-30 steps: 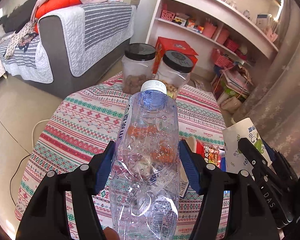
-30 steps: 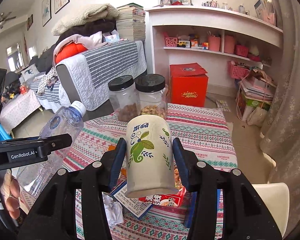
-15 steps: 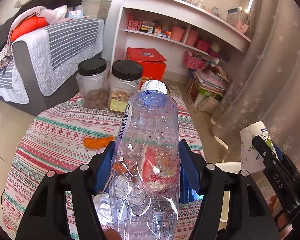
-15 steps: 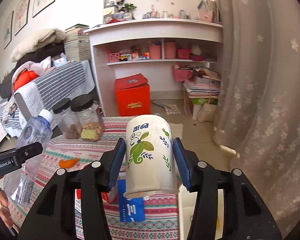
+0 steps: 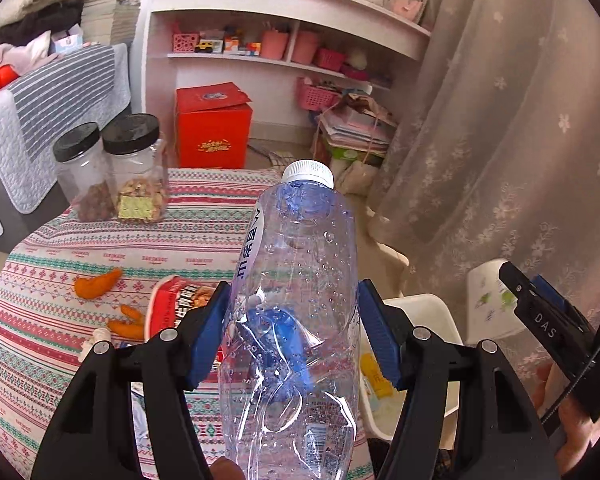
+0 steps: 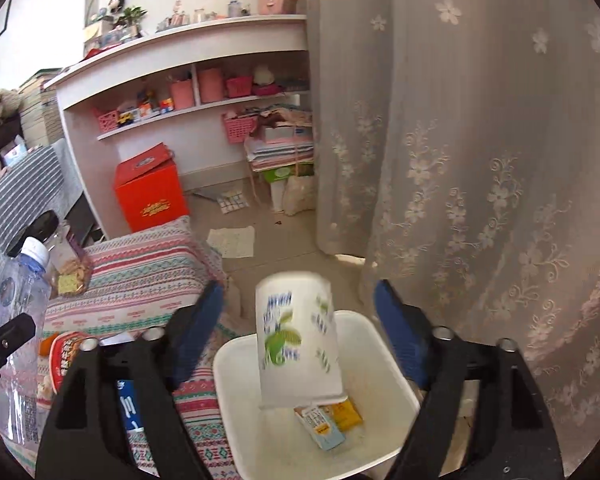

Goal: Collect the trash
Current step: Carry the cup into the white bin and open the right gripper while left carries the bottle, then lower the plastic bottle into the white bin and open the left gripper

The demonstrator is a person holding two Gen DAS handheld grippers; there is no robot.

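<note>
My left gripper [image 5: 294, 334] is shut on a crumpled clear plastic bottle [image 5: 296, 304] with a white cap, held over the table's right edge. My right gripper [image 6: 300, 328] hangs above a white bin [image 6: 396, 380], its jaws opening. A white paper cup [image 6: 296, 336] with green leaf print is between the blue pads but free of them, blurred, dropping upside down into the bin. Small cartons [image 6: 320, 426] lie in the bin's bottom. The cup [image 5: 488, 300] and the bin [image 5: 432, 312] also show in the left wrist view.
The table's patterned cloth [image 5: 100, 248] carries two black-lidded jars [image 5: 112, 168], orange peel [image 5: 98, 284], a red noodle cup [image 5: 176, 312] and a blue packet [image 6: 130, 408]. A lace curtain [image 6: 480, 160] hangs close on the right; a red box [image 6: 150, 196] and shelves [image 6: 188, 76] stand behind.
Both grippers swung right from over the table toward the bin. The right jaws spread apart and let go of the paper cup, which now falls into the bin. The bottle stays gripped.
</note>
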